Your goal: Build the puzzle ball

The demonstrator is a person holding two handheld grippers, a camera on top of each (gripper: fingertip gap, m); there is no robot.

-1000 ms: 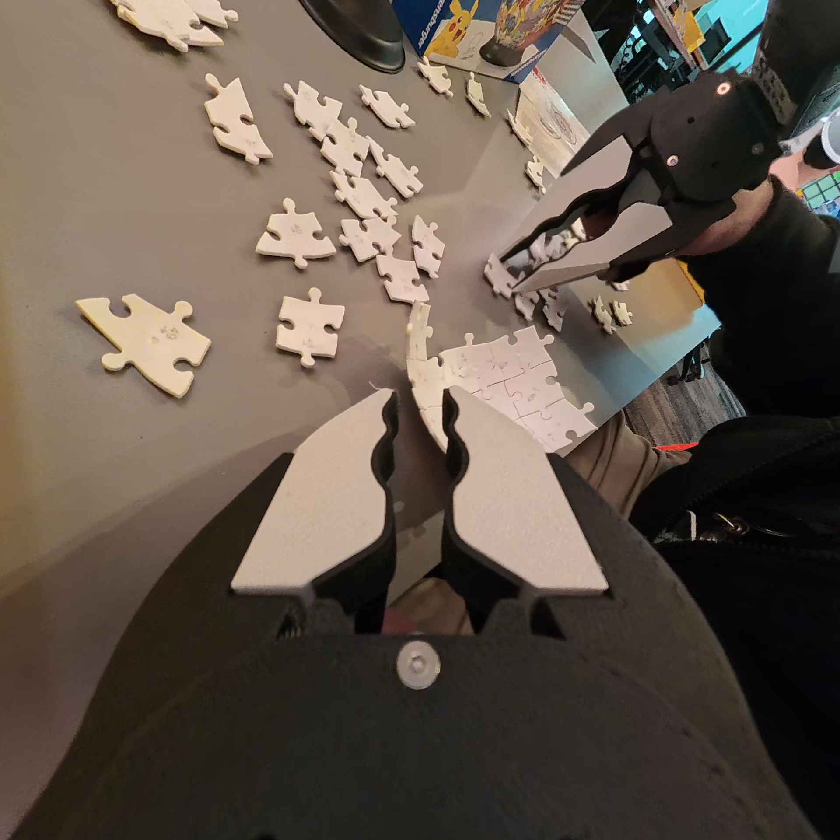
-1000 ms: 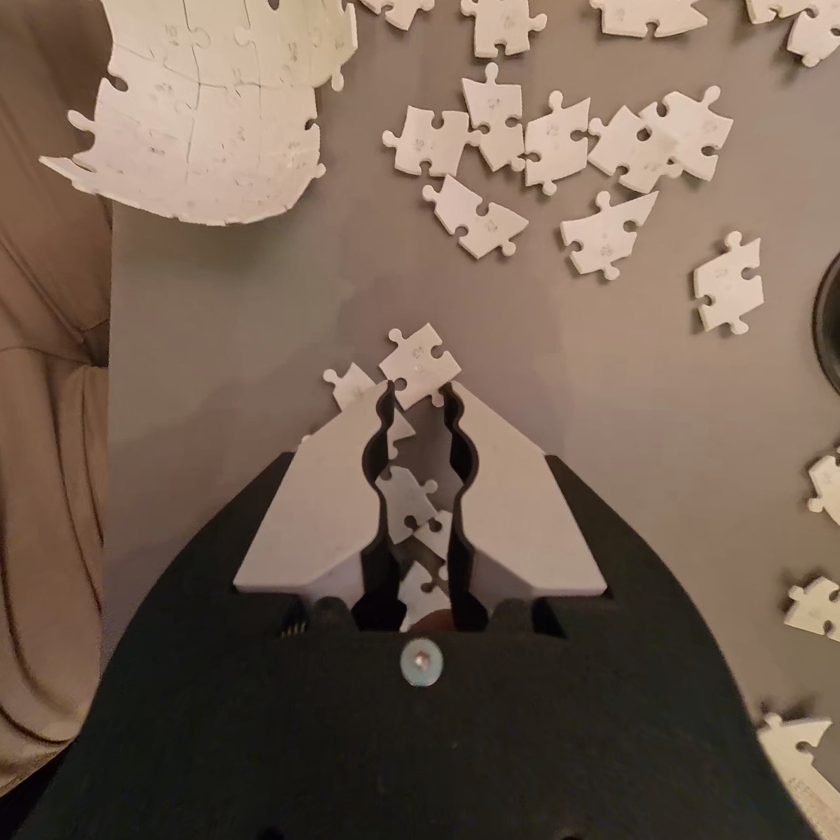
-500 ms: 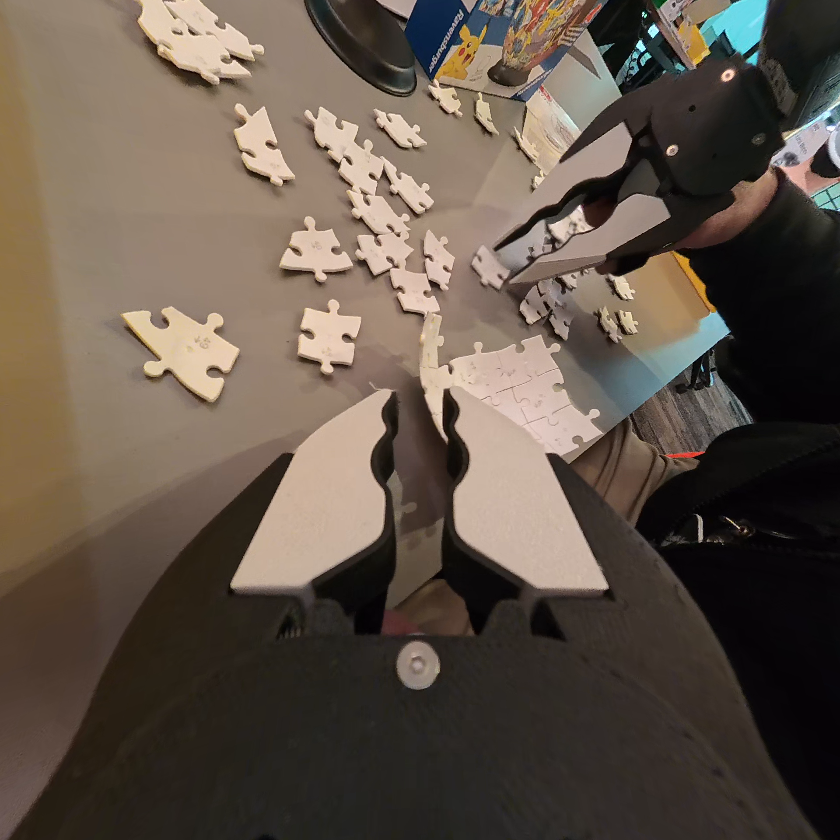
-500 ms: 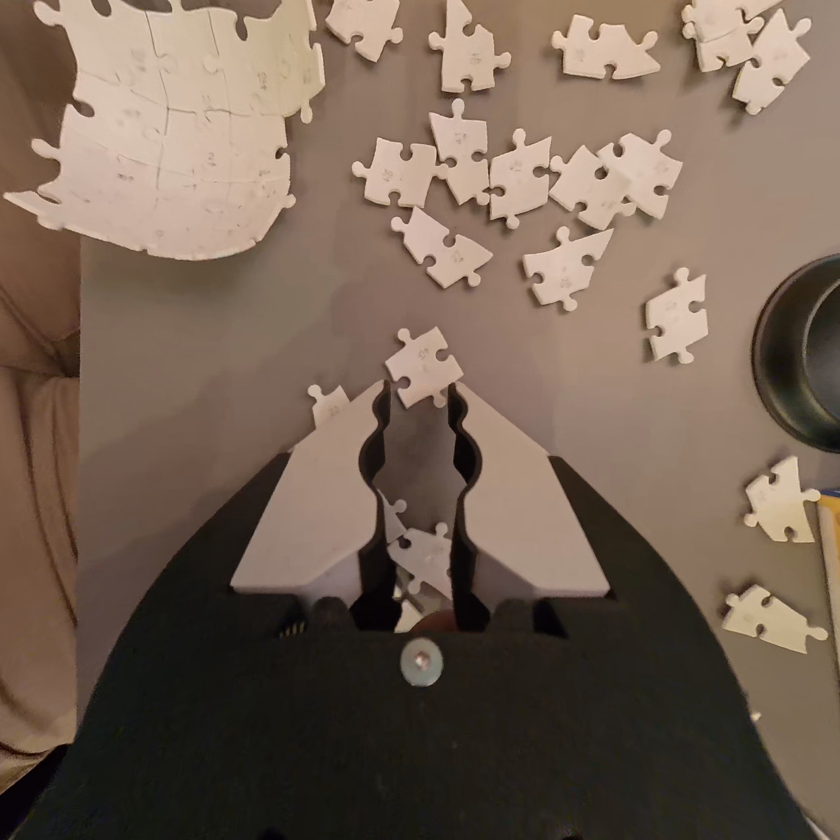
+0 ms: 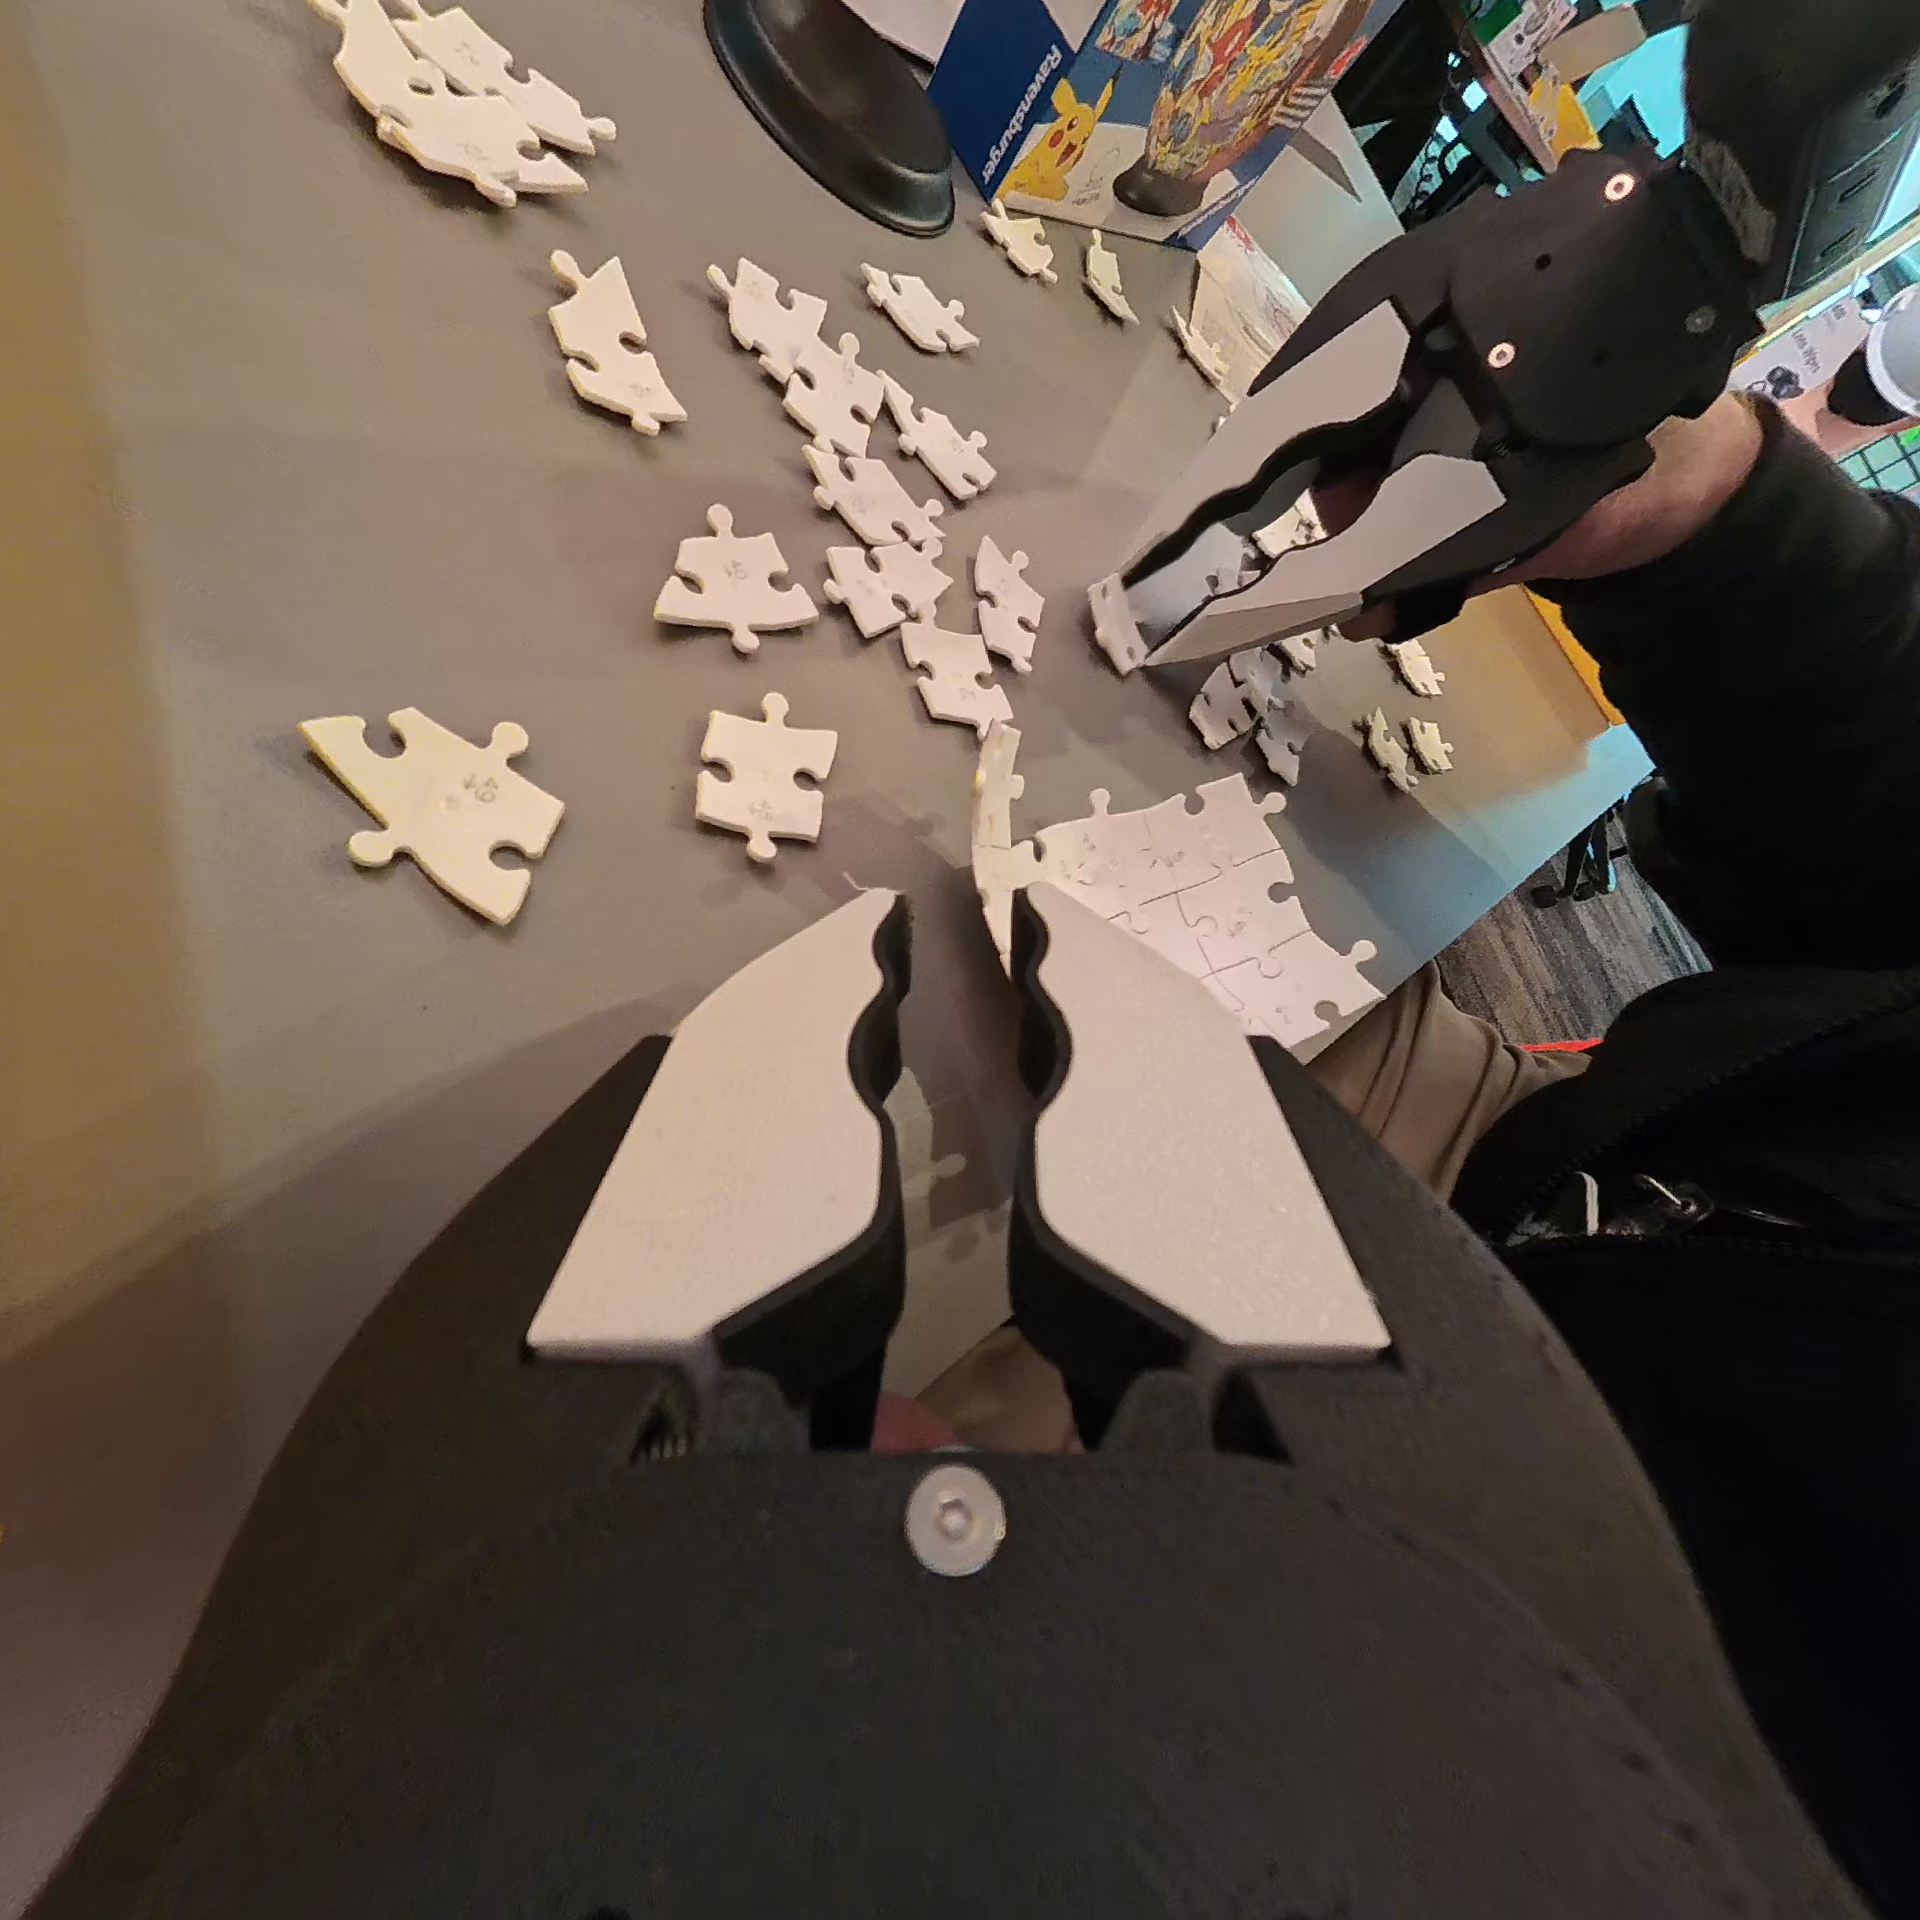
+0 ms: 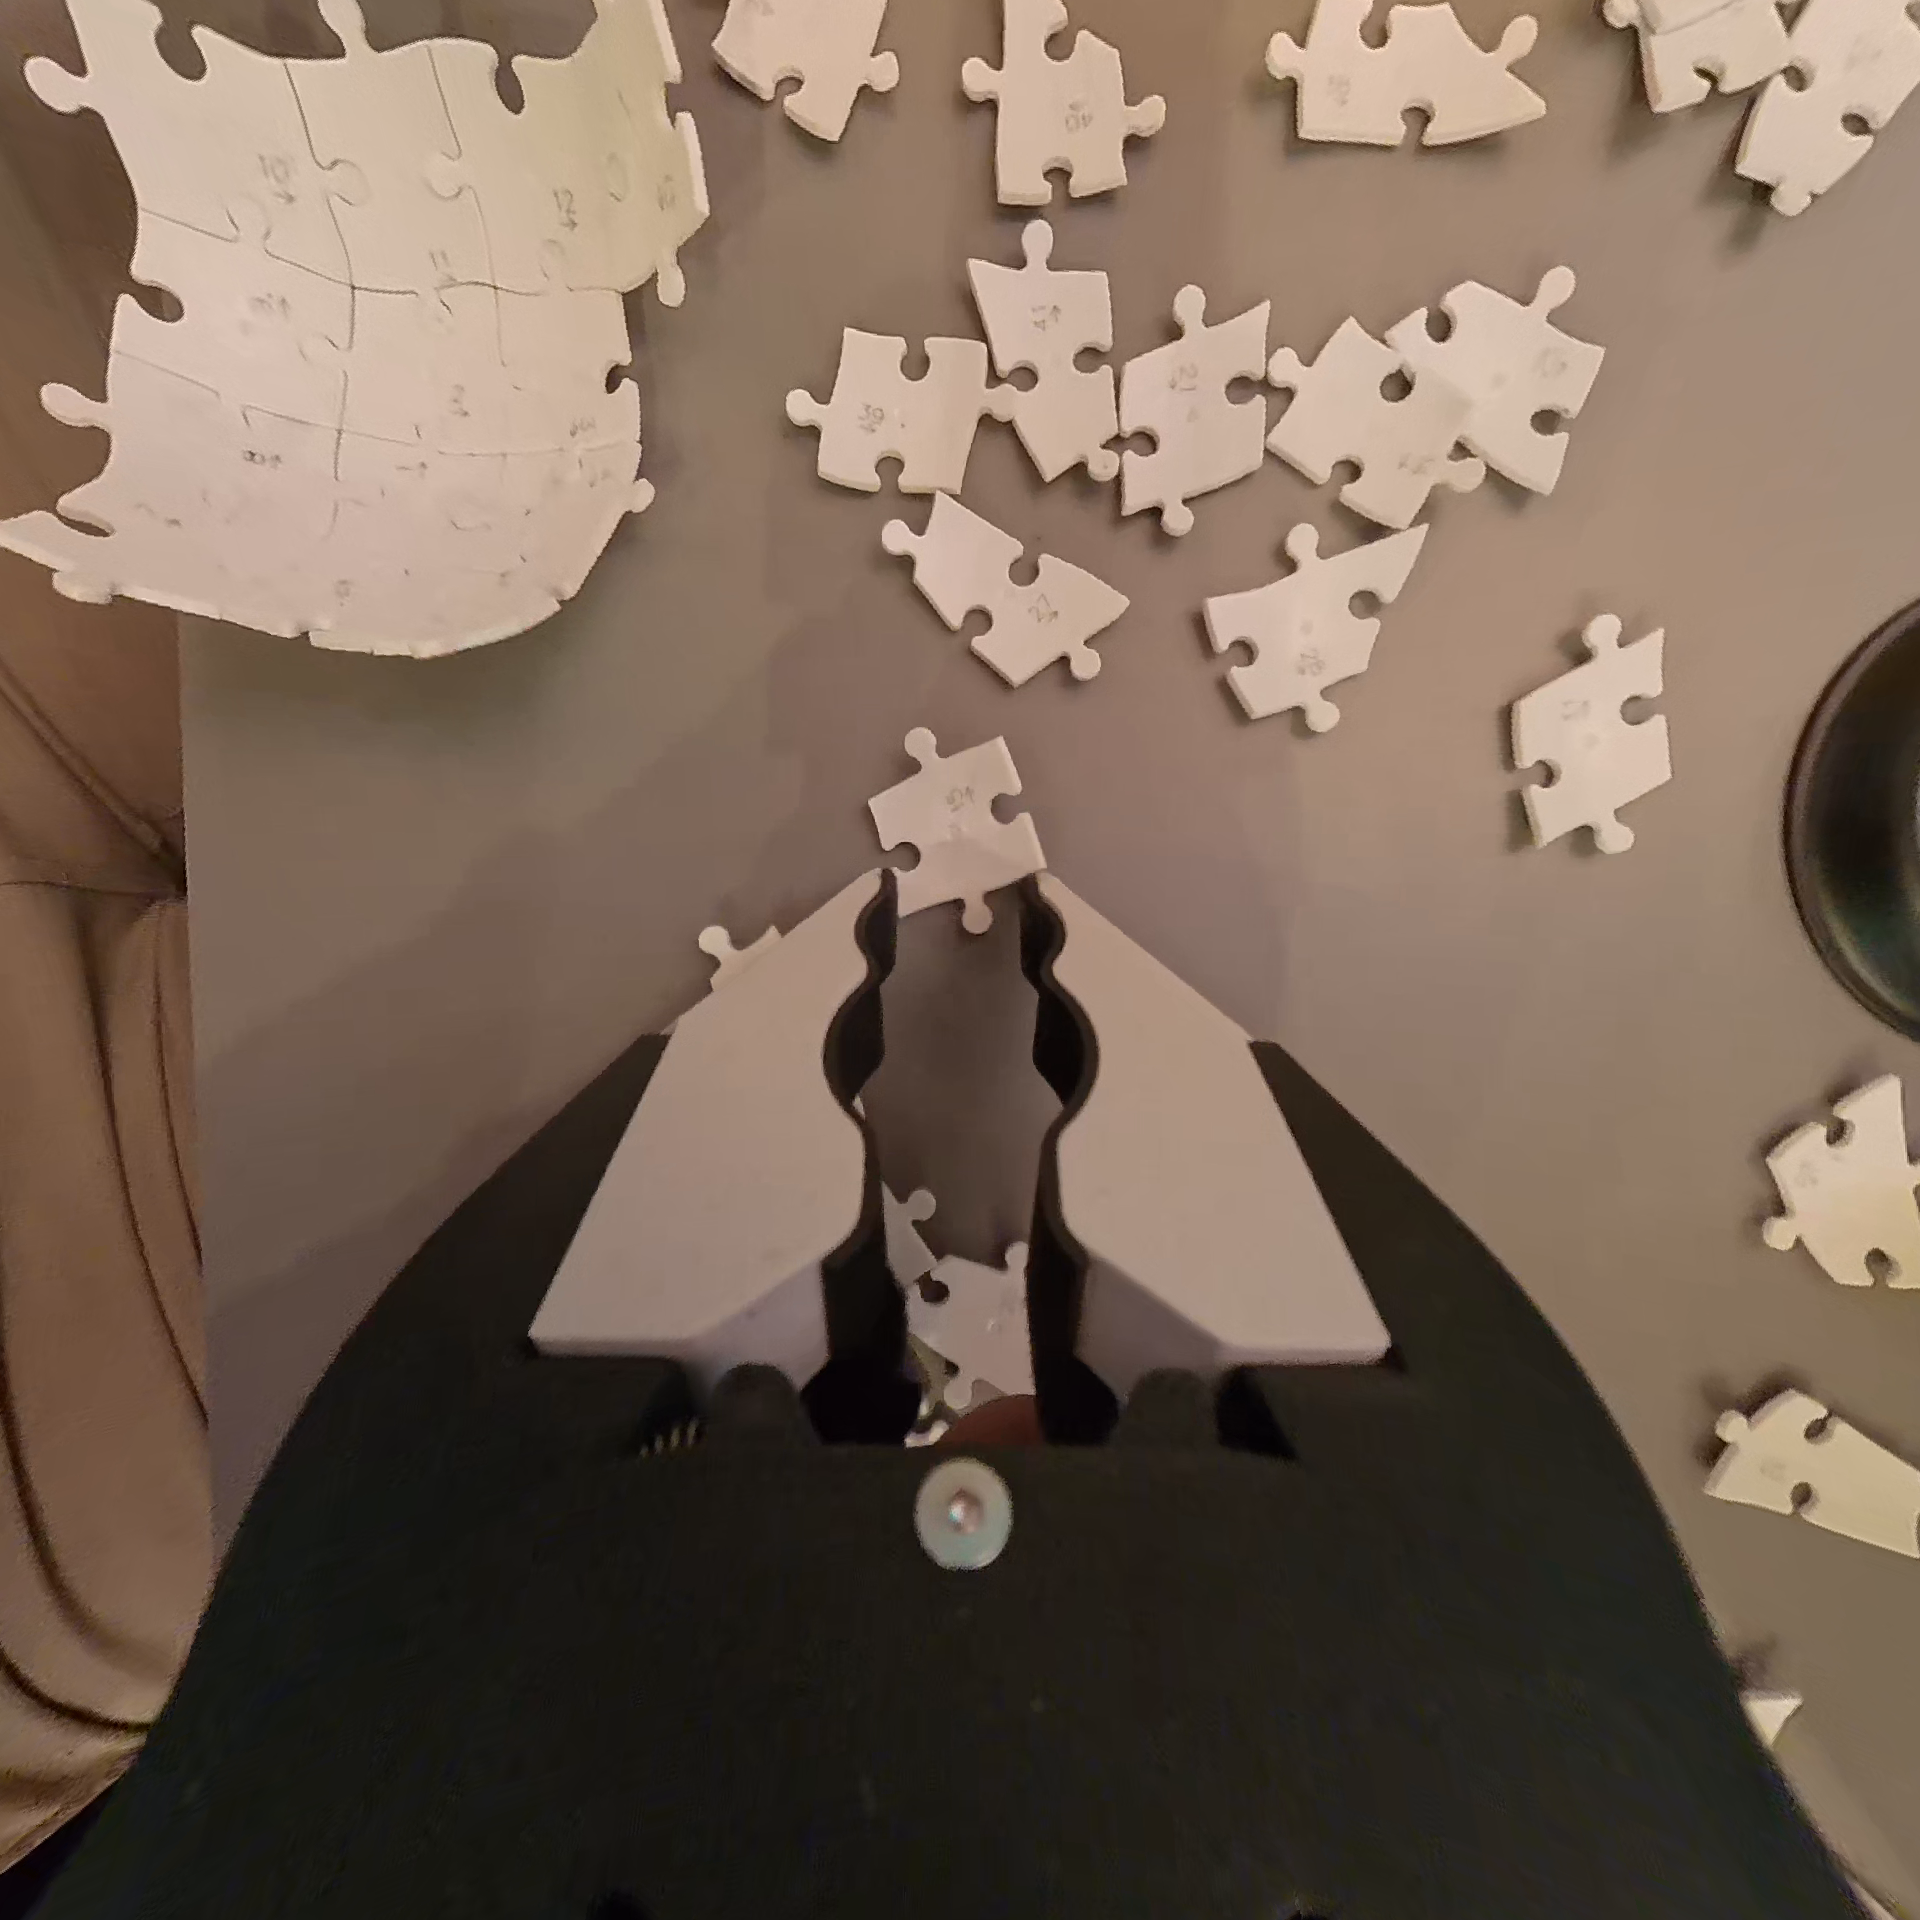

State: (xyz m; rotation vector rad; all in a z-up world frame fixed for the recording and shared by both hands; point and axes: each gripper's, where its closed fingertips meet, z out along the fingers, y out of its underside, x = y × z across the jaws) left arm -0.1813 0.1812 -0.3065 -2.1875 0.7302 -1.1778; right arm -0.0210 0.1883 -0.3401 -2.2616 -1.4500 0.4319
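Note:
A curved white section of joined puzzle pieces (image 6: 364, 364) hangs past the table's near edge. My left gripper (image 5: 958, 914) is shut on its rim; the section (image 5: 1195, 894) curves off to the right of the fingers. My right gripper (image 6: 961, 883) is shut on a single white puzzle piece (image 6: 956, 831) and holds it above the grey table (image 6: 520, 935). In the left wrist view the right gripper (image 5: 1127, 634) is up and to the right of the section, with the piece (image 5: 1107, 623) at its tips.
Many loose white pieces (image 5: 873, 488) lie scattered on the table, with a small pile (image 5: 1247, 707) under the right gripper. A black round stand (image 5: 842, 114) and a coloured puzzle box (image 5: 1122, 104) stand at the far side. A person's trousers (image 6: 83, 1143) are beside the table edge. The left gripper's tips are roughly 15 cm from the right gripper's. The section (image 5: 1195, 894) lies around 9 cm away from my left fingertips.
My right gripper has lifted the single piece off the small pile and carried it closer to the joined section. My left gripper has drawn back a little with the section.

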